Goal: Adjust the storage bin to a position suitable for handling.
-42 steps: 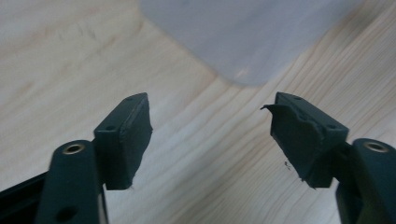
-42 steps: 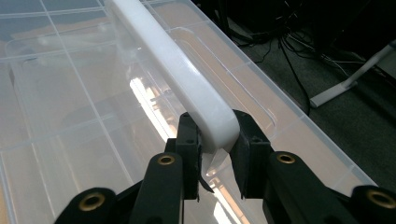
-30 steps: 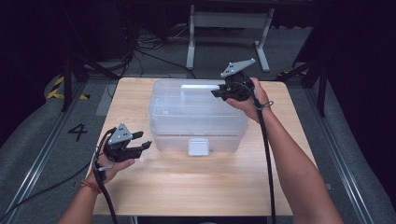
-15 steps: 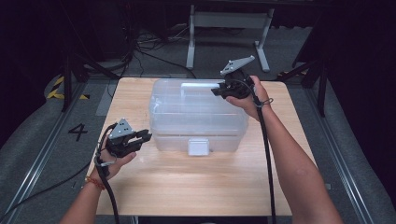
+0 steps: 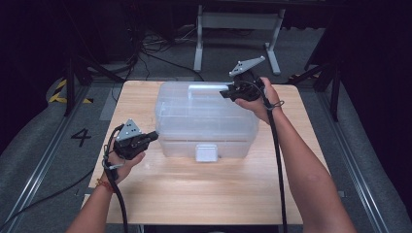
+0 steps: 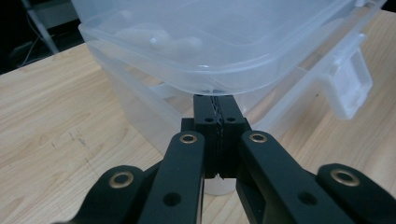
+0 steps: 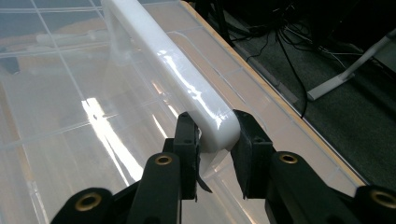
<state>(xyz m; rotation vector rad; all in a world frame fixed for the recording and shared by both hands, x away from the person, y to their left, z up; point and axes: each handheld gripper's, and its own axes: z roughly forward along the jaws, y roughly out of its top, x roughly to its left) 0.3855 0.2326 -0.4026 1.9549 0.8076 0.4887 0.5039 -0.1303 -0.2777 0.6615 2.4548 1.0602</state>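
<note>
Dark room, grey floor w/ loose cables and a white stand (image 5: 238, 34) behind; pale wooden table (image 5: 204, 194) in the middle, floor mark "4" to its left. Item 1 — clear plastic storage box (image 5: 204, 121), lidded, sits mid-table toward the far side, white front latch (image 5: 205, 152) facing the person. Contents: hard to read through the cloudy walls; the left gripper view shows some pale rounded shapes (image 6: 159, 39) inside, under the lid, identity unclear. Item 2 — white carry handle (image 7: 177, 70) on the lid, lying along the far edge. Item 3 — right gripper (image 5: 232, 92), at the box's far right corner; the right gripper view has its jaws clamped on the end of the handle, a pad on each side — prob. to pin the box steady or be ready to lift. Item 4 — left gripper (image 5: 154, 136), at the near left corner of the box; jaws have just been closing and now stand together, nothing between them, tips tucked right under the lid's overhanging rim (image 6: 219, 84). Likely reason for that placement: closed tips make a narrow wedge to pry or lift the lid edge while the other hand holds. Latch appears down, so lid prob. not yet freed.
</note>
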